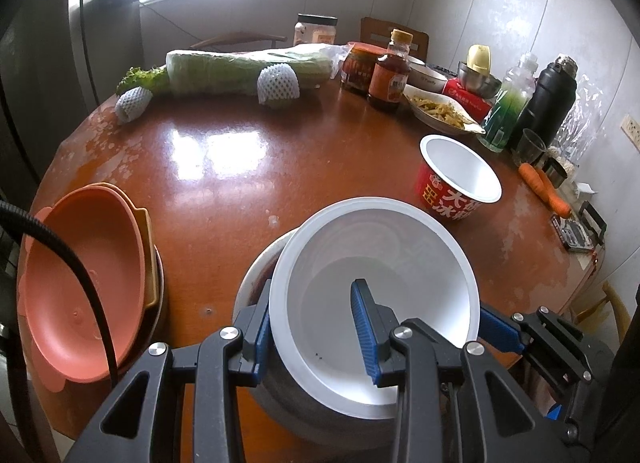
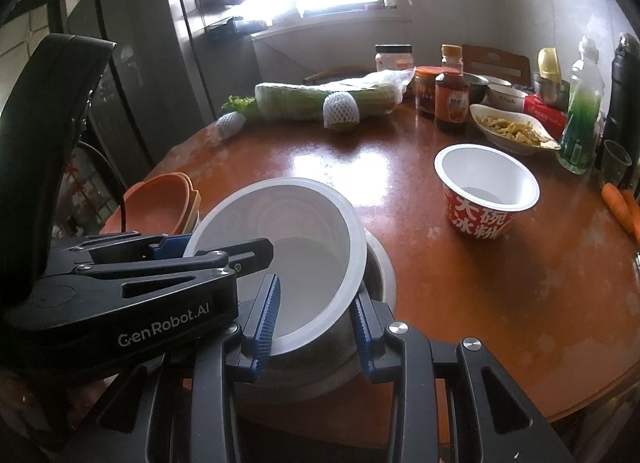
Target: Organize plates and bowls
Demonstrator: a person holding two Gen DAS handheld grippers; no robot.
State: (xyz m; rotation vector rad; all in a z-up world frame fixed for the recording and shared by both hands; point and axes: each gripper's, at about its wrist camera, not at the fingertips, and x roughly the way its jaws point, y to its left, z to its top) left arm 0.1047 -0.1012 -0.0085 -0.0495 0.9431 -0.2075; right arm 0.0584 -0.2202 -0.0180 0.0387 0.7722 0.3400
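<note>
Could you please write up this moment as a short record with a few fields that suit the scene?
setting: round brown table
left gripper: fingers straddle the white bowl rim, one inside, one outside
right gripper: fingers straddle the same rim
white bowl: tilted, sitting in a grey bowl
stack: orange bowls nested at the left edge
cup: red and white noodle cup, upright, apart
grip: contact cannot be confirmed

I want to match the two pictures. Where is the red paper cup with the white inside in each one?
Left wrist view: the red paper cup with white inside stands right of centre, beyond the big white plastic bowl.
Right wrist view: the same cup stands right of centre, on the brown table.
Shared landmark: the brown sauce bottle with orange label behind it.
</note>
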